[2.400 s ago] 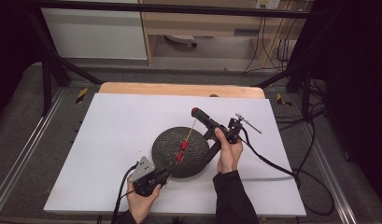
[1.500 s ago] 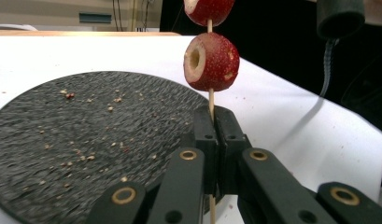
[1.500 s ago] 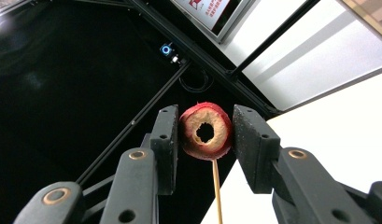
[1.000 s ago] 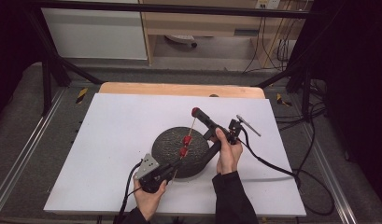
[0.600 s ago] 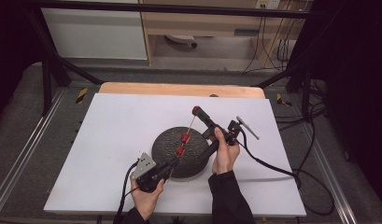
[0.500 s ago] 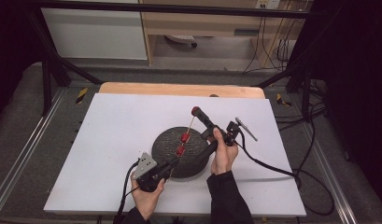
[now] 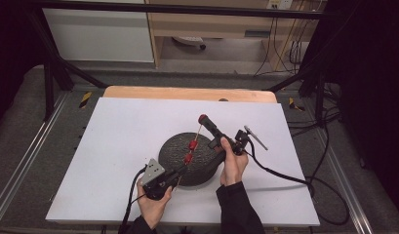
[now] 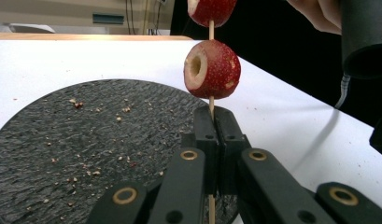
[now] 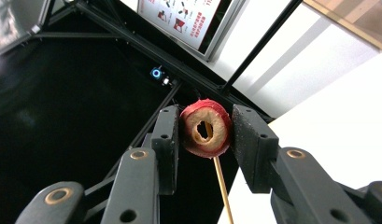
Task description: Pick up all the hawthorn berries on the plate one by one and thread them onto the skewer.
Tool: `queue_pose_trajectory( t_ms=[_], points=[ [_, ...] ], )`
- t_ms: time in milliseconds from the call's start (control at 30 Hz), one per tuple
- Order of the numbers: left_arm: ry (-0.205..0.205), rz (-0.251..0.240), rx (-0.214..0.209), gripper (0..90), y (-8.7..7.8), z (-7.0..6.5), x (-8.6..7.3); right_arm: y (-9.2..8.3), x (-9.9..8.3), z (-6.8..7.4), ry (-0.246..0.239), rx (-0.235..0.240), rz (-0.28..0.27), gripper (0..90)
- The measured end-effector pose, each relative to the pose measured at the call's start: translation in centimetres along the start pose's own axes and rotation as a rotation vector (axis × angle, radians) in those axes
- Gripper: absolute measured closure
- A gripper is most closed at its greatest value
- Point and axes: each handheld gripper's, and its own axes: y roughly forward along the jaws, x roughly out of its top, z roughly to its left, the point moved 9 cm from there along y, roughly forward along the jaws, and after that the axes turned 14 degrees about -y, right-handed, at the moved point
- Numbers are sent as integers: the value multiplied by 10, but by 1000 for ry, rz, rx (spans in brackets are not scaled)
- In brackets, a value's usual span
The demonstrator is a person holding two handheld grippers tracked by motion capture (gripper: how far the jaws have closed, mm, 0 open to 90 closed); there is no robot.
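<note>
High view: left gripper [image 7: 179, 171] pinches the skewer [image 7: 193, 144]; right gripper [image 7: 203, 119] clamps a red fruit slice [image 9: 206, 128].

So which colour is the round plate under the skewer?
Dark grey, slate-textured plate; clearest in the left gripper view.

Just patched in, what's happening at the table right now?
A person is threading cored red fruit onto a wooden skewer over a dark round slate plate on the white table. The left tool is shut on the skewer's lower end, holding it tilted up. Two fruits already sit on the stick. The right tool is shut on a third fruit at the skewer's upper end, with the stick showing through its cored hole.
</note>
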Motion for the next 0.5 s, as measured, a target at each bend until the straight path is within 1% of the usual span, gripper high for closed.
queue_pose_trajectory(
  t_ms=[67,100,167,200,267,333,433,500],
  points=[
    [0,1,-4,890,-1,1,1,0,0,0,-31,9,24,628],
    [-2,0,-7,890,-2,1,2,0,-1,0,-43,9,48,618],
    [-4,8,-6,889,-5,4,2,0,-3,-2,-91,-2,90,539],
    [-1,13,-3,889,-6,5,3,0,-2,-3,-115,-8,97,527],
    [-1,27,0,889,-8,8,1,-2,-3,-4,-160,-14,126,468],
    [-1,40,5,890,-10,12,0,-3,-5,-6,-216,-24,154,419],
    [-3,62,10,889,-12,16,-2,-6,-13,-10,-273,-25,237,312],
    [-7,75,16,889,-13,20,-3,-9,-16,-15,-335,-34,260,262]
  ],
)
